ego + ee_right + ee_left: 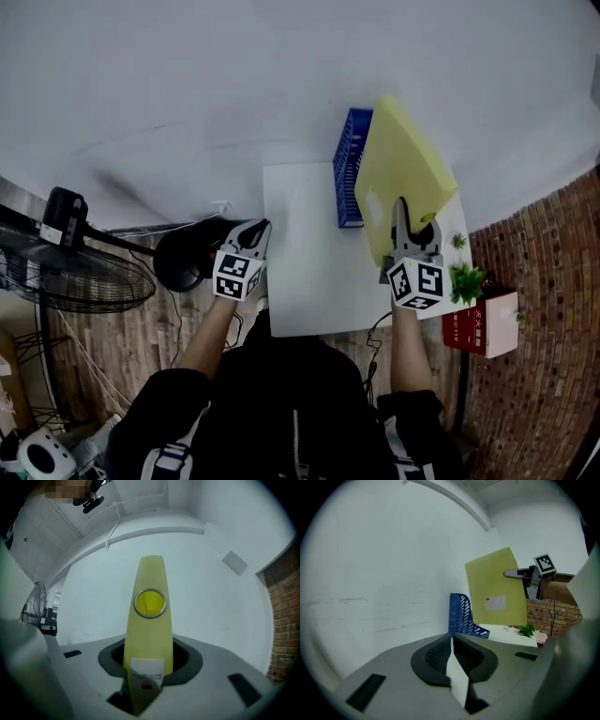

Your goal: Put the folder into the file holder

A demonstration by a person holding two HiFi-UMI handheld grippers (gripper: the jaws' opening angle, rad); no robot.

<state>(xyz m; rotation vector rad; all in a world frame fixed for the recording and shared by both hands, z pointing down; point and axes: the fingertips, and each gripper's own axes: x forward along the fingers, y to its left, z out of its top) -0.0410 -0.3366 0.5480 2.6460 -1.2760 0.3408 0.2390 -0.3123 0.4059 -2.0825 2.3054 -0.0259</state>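
Pinching the upright yellow folder [405, 155], right gripper [405, 212] hung just right of the blue file holder [348, 169]; left gripper [254, 233] was clenched, empty.

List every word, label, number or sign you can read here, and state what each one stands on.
No text here can be read outright.
Yellow folder, spine label: small print and a red mark, too small to read.
Same folder, face label: a red mark, print blurred.
Red box: pale characters, too blurred to read.
Marker cubes: black-and-white square patterns only, no words.
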